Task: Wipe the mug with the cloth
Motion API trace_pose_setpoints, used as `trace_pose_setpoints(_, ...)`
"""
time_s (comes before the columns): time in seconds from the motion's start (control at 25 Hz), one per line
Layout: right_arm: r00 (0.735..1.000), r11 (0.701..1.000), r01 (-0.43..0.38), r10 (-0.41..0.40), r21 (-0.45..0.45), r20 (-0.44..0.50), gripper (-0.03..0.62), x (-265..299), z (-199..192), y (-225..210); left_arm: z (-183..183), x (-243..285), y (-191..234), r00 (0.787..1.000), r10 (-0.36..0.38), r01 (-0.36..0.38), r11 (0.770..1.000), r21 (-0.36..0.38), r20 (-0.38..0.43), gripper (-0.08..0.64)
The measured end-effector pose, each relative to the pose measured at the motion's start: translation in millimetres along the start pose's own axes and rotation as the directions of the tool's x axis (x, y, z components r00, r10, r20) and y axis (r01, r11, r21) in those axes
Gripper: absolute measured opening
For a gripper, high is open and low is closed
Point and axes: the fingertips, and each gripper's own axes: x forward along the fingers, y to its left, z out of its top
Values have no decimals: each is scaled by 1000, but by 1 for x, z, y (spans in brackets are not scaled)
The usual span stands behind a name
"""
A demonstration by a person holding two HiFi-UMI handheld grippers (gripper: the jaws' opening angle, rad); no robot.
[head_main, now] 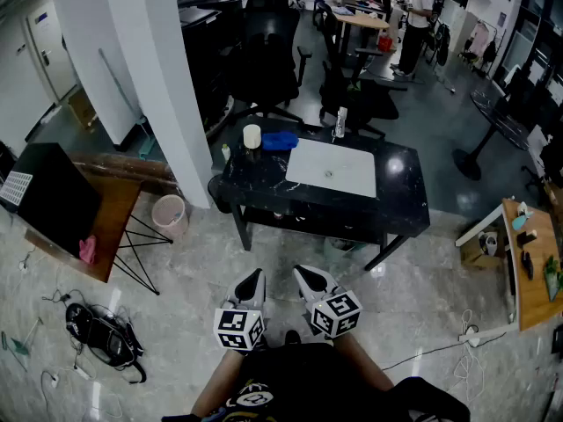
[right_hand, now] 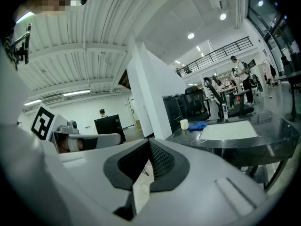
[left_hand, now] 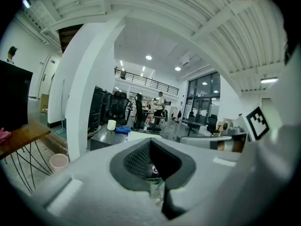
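Note:
A cream mug [head_main: 252, 136] stands at the far left corner of a black marble table [head_main: 400, 202], with a crumpled blue cloth [head_main: 280, 141] just to its right. Both grippers hang close to my body, well short of the table. My left gripper [head_main: 255, 276] and right gripper [head_main: 303, 273] are side by side, jaws shut and empty. In the left gripper view the gripper [left_hand: 150, 140] points at the distant mug [left_hand: 111, 125] and cloth [left_hand: 123, 130]. The right gripper [right_hand: 149, 141] sees the mug [right_hand: 184, 124] and cloth [right_hand: 198, 125] far off too.
A white mat [head_main: 332, 167] and a small bottle [head_main: 339, 123] are on the table. A white pillar [head_main: 132, 60] rises at the left, with a pink bin [head_main: 169, 211] and a wooden side table [head_main: 110, 227] near it. Office chairs [head_main: 268, 60] stand behind. A bag [head_main: 101, 332] lies on the floor.

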Motion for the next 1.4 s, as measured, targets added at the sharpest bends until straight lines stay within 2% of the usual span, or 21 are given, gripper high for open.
trace_pose_setpoints(0.2,1000,1000,8,-8,1,1,2,0,2,-1,-9,5,2,1000,5,-5,1000,-17,-29,3)
trace_pose_setpoints(0.6,1000,1000,12,-12,3,3,2,3,-1,-3,-8,5,2,999,-13,12,1000,-14,-29,3)
trace_pose_setpoints(0.8,995,987,91,-97,131,35,2,14,-4,-21,-9,2,20,1000,7,-8,999,-35,-26,3)
trace_pose_setpoints(1.0,996,990,88,-91,107,19,3,34,-3,-14,-4,4,41,1000,13,-13,999,-44,-19,3)
trace_pose_setpoints(1.12,996,992,89,-90,90,-1,2,44,-9,-6,-6,7,48,1000,-10,9,999,-50,-22,3)
trace_pose_setpoints(1.4,991,984,124,-116,126,-63,2,63,-37,-2,-21,19,65,996,-60,54,995,-81,-73,3)
